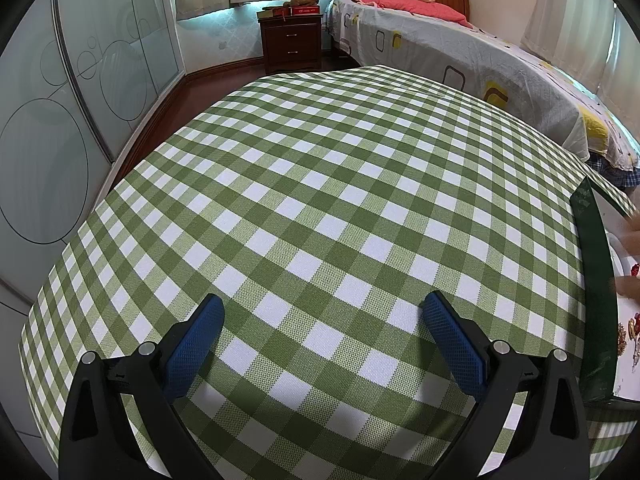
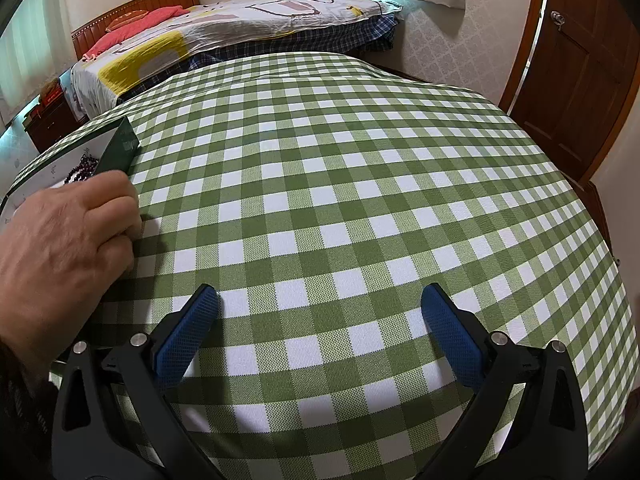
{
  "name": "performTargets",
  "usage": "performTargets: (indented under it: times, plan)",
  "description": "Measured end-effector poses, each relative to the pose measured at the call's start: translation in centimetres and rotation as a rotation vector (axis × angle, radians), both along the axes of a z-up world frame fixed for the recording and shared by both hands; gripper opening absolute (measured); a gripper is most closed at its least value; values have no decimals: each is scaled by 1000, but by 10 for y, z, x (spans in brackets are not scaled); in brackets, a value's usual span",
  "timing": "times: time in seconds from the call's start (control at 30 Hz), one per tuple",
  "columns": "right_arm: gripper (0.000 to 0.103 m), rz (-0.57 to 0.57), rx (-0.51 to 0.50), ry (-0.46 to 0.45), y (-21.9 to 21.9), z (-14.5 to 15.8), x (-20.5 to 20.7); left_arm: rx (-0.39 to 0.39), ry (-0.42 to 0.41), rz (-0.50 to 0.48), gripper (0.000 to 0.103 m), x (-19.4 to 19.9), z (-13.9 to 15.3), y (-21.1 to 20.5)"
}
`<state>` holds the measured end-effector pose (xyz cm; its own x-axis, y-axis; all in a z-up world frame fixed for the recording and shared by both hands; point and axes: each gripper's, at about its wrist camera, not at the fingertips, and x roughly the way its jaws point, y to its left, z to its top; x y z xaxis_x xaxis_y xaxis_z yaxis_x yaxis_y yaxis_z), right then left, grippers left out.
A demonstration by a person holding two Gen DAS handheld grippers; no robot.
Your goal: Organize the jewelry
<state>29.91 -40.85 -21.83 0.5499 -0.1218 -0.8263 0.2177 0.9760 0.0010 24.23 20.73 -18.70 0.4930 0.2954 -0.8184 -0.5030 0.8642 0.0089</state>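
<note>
A shallow box with dark green walls (image 1: 592, 280) and a white floor sits at the right edge of the left wrist view; small red and gold jewelry pieces (image 1: 630, 332) lie inside. In the right wrist view the same box (image 2: 118, 148) is at far left, holding a dark red bead bracelet (image 2: 82, 172). A person's bare hand (image 2: 68, 232) rests over the box's near edge. My left gripper (image 1: 322, 312) is open above bare cloth, left of the box. My right gripper (image 2: 320, 304) is open too, right of the box, nothing between its blue pads (image 2: 452, 332).
The table wears a green and white checked cloth (image 1: 320, 184). A bed (image 1: 460, 52) stands just beyond the table, a dark nightstand (image 1: 292, 40) to its left, frosted wardrobe doors (image 1: 60, 128) on the far left. A wooden door (image 2: 576, 80) is at right.
</note>
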Motion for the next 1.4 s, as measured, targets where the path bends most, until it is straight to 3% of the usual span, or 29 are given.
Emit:
performTargets:
  times: [1.4]
  plan:
    - [99,0,0,0,0,0,-1,0,0,1,98,0,-1,1]
